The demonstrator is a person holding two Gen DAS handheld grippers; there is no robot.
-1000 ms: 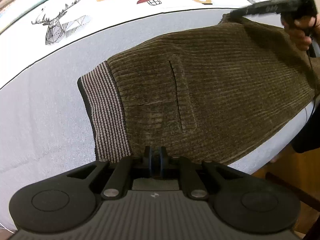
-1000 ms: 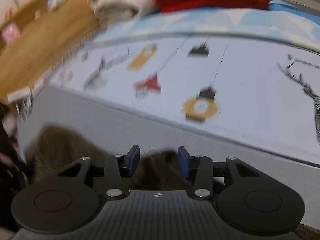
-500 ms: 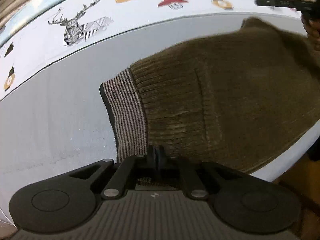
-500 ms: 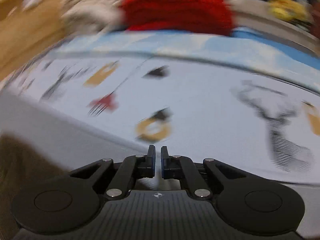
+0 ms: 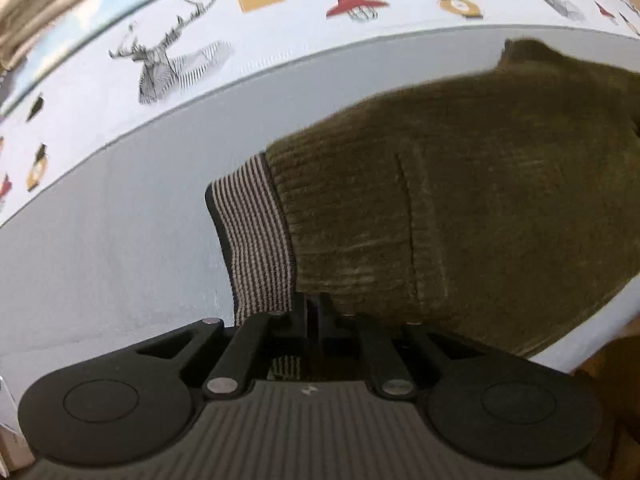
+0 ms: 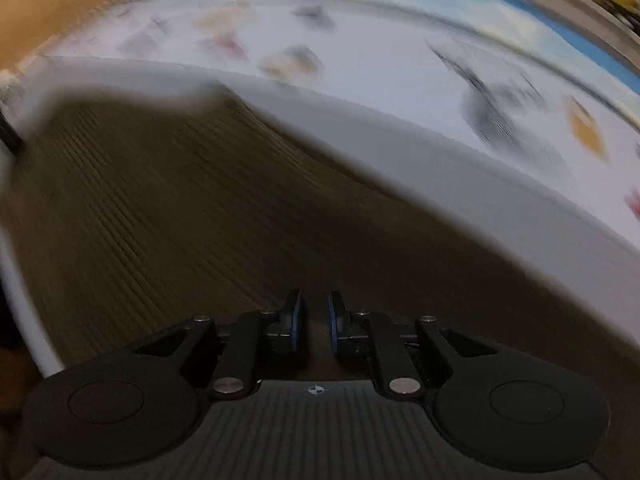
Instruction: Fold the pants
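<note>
The beige cloth pile (image 5: 44,8) is showing only partly at the far left corner. The left gripper (image 5: 313,312) is pinching the near edge of the olive ribbed pants (image 5: 460,216) beside their striped waistband (image 5: 256,236), jaws closed on the fabric. The pants are lying on the grey printed bedsheet (image 5: 120,240), their right side cut off. The right gripper (image 6: 314,320), blurred, is hovering over the pants, its jaws opening slightly, nothing visibly between them.

pants (image 5: 460,208) cut off right, sheet prints (image 6: 292,62) – motion-blurred
</note>
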